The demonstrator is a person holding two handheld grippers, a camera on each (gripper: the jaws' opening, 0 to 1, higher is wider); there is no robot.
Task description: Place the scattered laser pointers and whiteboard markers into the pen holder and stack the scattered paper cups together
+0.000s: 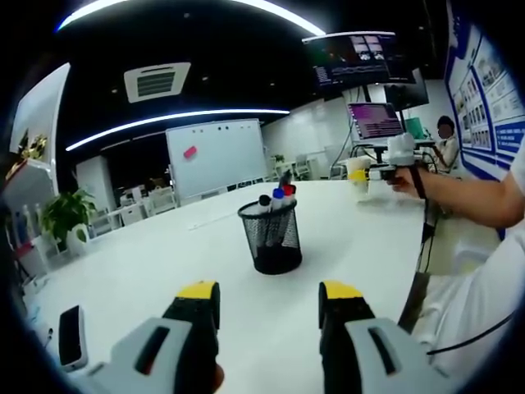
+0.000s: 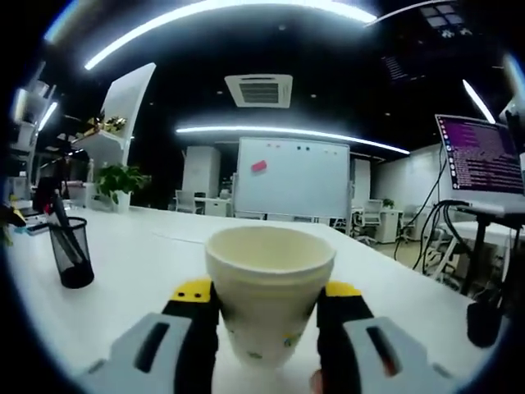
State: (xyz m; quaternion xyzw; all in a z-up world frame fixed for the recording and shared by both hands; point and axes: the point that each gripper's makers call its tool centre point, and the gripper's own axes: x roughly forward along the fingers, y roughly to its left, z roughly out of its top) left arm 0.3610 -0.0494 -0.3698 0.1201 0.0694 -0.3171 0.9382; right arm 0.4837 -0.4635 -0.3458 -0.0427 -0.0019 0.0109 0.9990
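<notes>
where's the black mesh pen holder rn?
Left gripper view: black mesh pen holder stands mid-table, ahead of the left gripper, markers inside. Right gripper view: far left.

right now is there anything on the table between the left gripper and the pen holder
No. In the left gripper view, only bare white table lies between the open left gripper and the mesh pen holder.

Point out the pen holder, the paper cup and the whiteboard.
pen holder [image 1: 271,238]: left gripper view, black mesh wall.
paper cup [image 2: 269,308]: right gripper view, front wall, between the right tongs.
whiteboard [image 2: 293,176]: right gripper view, white face.
</notes>
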